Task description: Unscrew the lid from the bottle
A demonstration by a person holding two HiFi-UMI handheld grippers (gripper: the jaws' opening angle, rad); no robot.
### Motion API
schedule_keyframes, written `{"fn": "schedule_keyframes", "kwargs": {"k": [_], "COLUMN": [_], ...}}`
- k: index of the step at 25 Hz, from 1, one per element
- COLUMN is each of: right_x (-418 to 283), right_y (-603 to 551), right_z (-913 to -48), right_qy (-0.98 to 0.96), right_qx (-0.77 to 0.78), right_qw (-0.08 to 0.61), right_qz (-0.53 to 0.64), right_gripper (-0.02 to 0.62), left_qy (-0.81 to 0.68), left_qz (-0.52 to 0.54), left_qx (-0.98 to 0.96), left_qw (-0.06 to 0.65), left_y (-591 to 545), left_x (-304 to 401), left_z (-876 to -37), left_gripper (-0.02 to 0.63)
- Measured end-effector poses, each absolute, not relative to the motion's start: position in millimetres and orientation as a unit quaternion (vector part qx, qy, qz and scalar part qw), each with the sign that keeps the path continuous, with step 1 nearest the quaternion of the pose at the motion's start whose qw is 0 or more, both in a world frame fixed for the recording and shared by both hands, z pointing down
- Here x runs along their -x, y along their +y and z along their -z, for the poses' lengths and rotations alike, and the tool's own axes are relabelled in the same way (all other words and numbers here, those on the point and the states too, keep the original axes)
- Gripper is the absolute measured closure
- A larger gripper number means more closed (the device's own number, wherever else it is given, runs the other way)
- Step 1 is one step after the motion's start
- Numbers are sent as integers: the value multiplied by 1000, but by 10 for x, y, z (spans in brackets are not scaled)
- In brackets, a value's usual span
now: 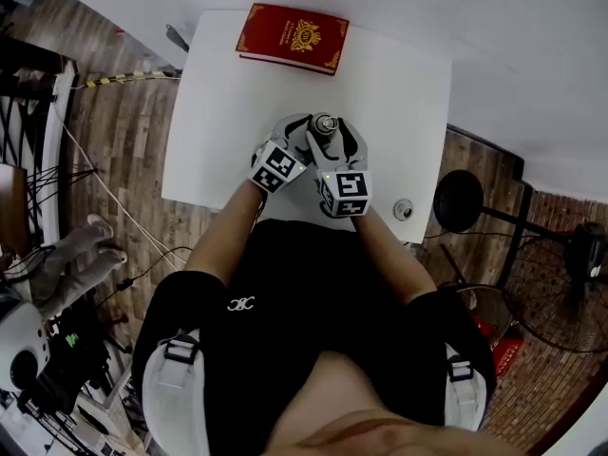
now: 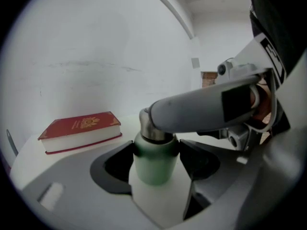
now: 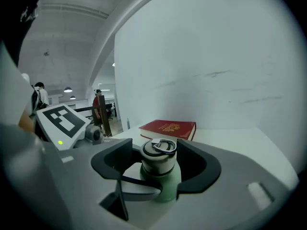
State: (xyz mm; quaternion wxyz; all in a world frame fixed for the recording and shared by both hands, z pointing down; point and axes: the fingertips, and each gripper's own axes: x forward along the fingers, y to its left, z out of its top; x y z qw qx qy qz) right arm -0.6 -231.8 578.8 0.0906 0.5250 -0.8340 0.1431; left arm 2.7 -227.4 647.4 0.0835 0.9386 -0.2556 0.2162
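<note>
Now the green bottle [image 2: 152, 169] stands upright on the tabletop [image 1: 399, 93], its body apparently pinched by the left hand-held gripper [image 2: 154, 159], while the right hand-held gripper [image 3: 159, 159], jaws spread and not pressing, straddles the lid [image 3: 159, 152] atop that vertical axis.

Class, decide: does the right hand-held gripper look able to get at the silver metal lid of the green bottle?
Probably yes: the right hand-held gripper has its open jaws either side of the silver metal lid, nothing between them, and the left hand-held gripper clamps the green bottle below.
</note>
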Motion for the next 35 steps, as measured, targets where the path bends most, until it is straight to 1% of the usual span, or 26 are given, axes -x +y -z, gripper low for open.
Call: {"fn": "schedule_keyframes", "kwargs": {"k": [3,8,11,14,16,19,22,25,26,29,31,33,35], "right_x": [-17,-21,27,76,93,118,129,60,30,-52,-99,-121,-123], "right_y": [-2391,-2383,-2390,-2368,-2352,-2325,-2331,-2360,-2378,-2433,-2423,-2369,-2320], "right_z": [-5852,-5837,-5840,-5886,-5896,-5908,-5913,-5863,-5801,-5569,-5502,-5518,-5589], "right_qy": [-828,-854,-906,-950,-958,-952,-948,-947,-949,-944,-924,-899,-875], "right_qx": [-532,-486,-378,-216,-134,-62,-54,-108,-136,-253,-337,-406,-454], "right_qw": [114,119,148,208,245,292,308,286,263,159,103,75,62], "right_qz": [-139,-142,-122,-84,-73,-61,-61,-100,-110,-139,-148,-149,-157], "right_gripper": [337,344,344,344,344,344,344,342,342,341,341,341,341], "left_qy": [-258,-259,-255,-247,-247,-246,-245,-245,-246,-250,-253,-256,-258], "left_qz": [-216,-214,-216,-226,-226,-222,-222,-222,-222,-220,-219,-219,-219], "left_qx": [-938,-938,-939,-940,-941,-942,-942,-942,-942,-941,-940,-940,-939], "left_qw": [84,84,79,57,55,58,57,57,57,58,57,57,58], "left_y": [-2278,-2274,-2275,-2285,-2279,-2267,-2274,-2276,-2277,-2277,-2273,-2270,-2271], "left_x": [-24,-16,-13,-12,-13,-27,-20,-15,-11,2,0,-7,-9], "left_z": [-6474,-6473,-6460,-6480,-6487,-6486,-6493,-6500,-6498,-6494,-6493,-6491,-6497], "left_gripper": [253,253,253,253,253,253,253,253,253,253,254,255,255]}}
